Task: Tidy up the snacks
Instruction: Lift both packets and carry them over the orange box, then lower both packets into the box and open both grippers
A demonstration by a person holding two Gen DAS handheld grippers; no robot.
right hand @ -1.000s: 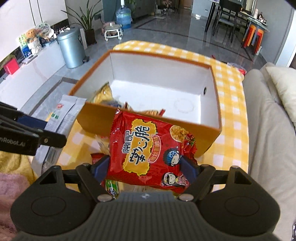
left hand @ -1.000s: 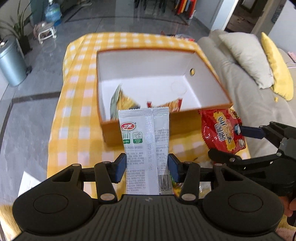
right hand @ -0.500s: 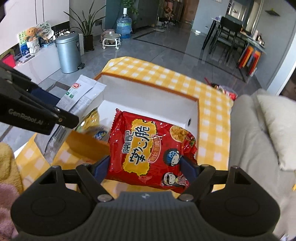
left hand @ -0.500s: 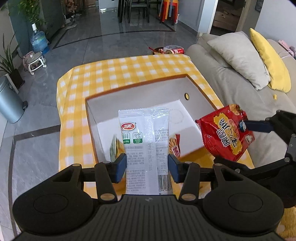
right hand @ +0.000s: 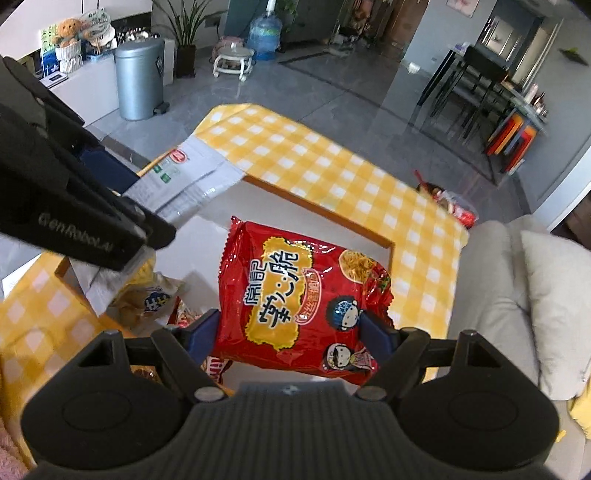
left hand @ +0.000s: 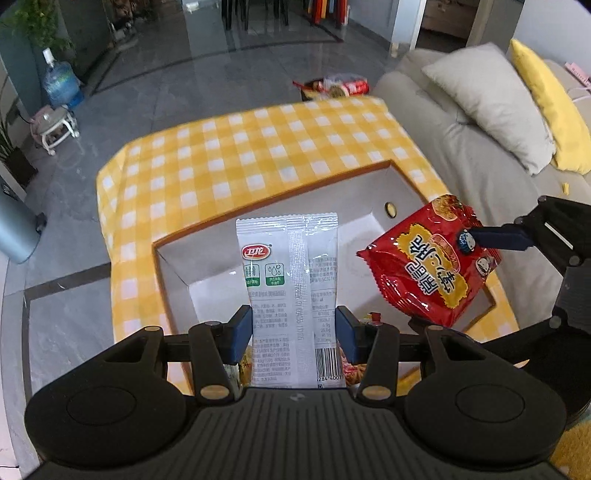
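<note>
L gripper [left hand: 294, 334] pinches the lower part of a white snack packet [left hand: 291, 280] between its blue pads, packet upright, printed back toward the cam; it hangs over the near-left part of the open orange box [left hand: 258, 218], white inside; R gripper [right hand: 291, 336] clamps a red noodle-snack bag [right hand: 299, 295] by its lower edge, fingers pressed onto both sides, bag tilted slightly; in the left wrist view that red bag [left hand: 428, 258] sits over the box's right side, near the wall w/ the round hole [left hand: 390, 209], blue fingertip [left hand: 498, 236] touching its top corner; white packet and red bag are apart, side by side above the box; in the right wrist view the white packet [right hand: 184, 177] shows at upper left, over the box's far-left corner; box stands on the yellow-check tablecloth [left hand: 240, 155], toward the table's near-right part by the grey sofa [left hand: 461, 147]; inside the box, near corner under the L gripper, lie a yellowish snack bag [right hand: 155, 295] and prob. a couple of smaller red-orange packs [right hand: 218, 369], mostly hidden by the fingers, can't tell how many; grey bin [right hand: 139, 79] and water jug [right hand: 266, 31] on the floor, well apart from the table.
</note>
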